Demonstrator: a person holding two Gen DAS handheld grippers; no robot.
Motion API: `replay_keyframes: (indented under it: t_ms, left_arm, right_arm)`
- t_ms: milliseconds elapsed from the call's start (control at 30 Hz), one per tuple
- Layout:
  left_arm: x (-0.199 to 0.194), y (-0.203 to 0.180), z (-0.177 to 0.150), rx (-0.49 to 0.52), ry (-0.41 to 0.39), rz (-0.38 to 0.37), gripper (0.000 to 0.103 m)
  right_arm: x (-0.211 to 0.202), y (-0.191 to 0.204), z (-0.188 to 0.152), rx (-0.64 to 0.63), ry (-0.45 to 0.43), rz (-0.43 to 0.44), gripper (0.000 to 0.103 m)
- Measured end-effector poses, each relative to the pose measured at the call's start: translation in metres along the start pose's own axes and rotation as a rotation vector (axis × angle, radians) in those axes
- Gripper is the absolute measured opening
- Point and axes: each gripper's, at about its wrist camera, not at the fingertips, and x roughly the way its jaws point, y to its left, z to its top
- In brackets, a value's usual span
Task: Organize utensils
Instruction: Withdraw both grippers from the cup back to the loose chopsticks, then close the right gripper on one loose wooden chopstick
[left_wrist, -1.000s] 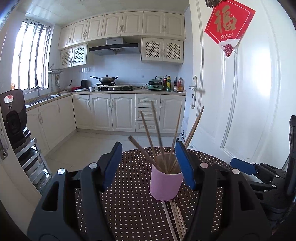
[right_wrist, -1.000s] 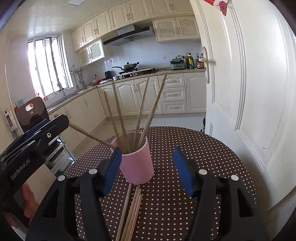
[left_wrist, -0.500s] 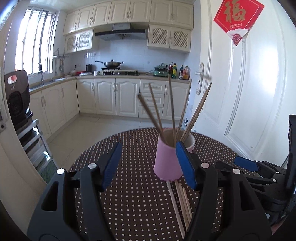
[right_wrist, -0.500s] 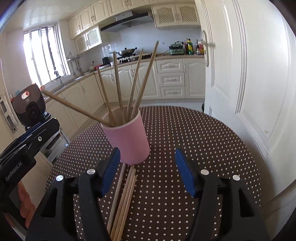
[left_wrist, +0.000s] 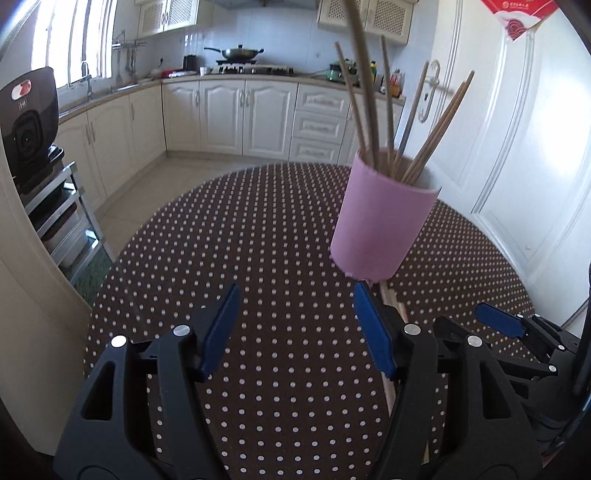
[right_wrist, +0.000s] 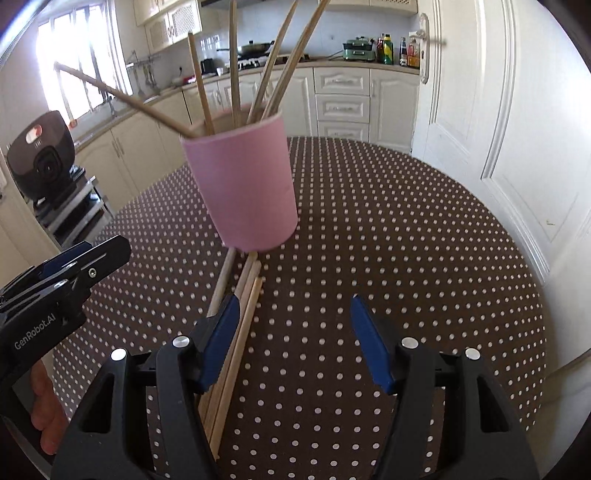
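Observation:
A pink cup (left_wrist: 382, 225) (right_wrist: 245, 184) stands upright on the round polka-dot table (left_wrist: 258, 258) (right_wrist: 406, 240), with several wooden chopsticks (left_wrist: 369, 96) (right_wrist: 236, 62) sticking out of it. Several more chopsticks (right_wrist: 236, 325) (left_wrist: 393, 299) lie flat on the table in front of the cup. My left gripper (left_wrist: 295, 325) hovers open over bare cloth, left of the loose sticks. My right gripper (right_wrist: 293, 332) is open too, its left finger just above the lying chopsticks. Nothing is between either pair of fingers. The left gripper also shows at the left edge of the right wrist view, held by a hand (right_wrist: 44, 413).
A white door (right_wrist: 517, 129) stands close behind the table on the right. Kitchen cabinets (left_wrist: 229, 110) and a counter with bottles (right_wrist: 388, 50) run along the far wall. A metal rack with a black appliance (left_wrist: 26, 125) stands at the left.
Both grippers have come down and tilted toward the table, closer to the cup and the loose chopsticks. The cup now sits higher in both views.

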Motion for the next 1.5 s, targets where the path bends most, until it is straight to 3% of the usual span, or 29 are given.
replay_keyframes:
  t_ms: [267,433,867,1000,1300,1367,1500]
  left_arm:
    - [0.013,0.002,-0.012,-0.007,0.067,0.014,0.067]
    - [0.019,0.003,-0.017,0.006,0.097,0.006,0.067]
    - [0.029,0.011,-0.022,-0.015,0.136,-0.026,0.068]
    - [0.032,0.016,-0.022,-0.022,0.146,-0.035,0.068]
    - [0.041,0.018,-0.021,-0.021,0.151,-0.040,0.070]
    - [0.042,0.019,-0.021,-0.022,0.153,-0.041,0.070]
    - [0.044,0.019,-0.022,-0.022,0.152,-0.042,0.070]
  right_arm:
    - [0.018,0.009,-0.012,-0.031,0.070,-0.047,0.059]
    - [0.019,0.014,-0.015,-0.057,0.065,-0.082,0.060]
    - [0.013,0.018,-0.012,-0.049,0.041,-0.028,0.059]
    - [0.024,0.022,-0.013,-0.083,0.073,-0.074,0.059]
    - [0.004,0.014,-0.015,-0.028,0.027,-0.023,0.059]
    - [0.004,0.016,-0.017,-0.049,0.038,0.001,0.056]
    - [0.016,0.018,-0.020,-0.046,0.073,-0.020,0.040]
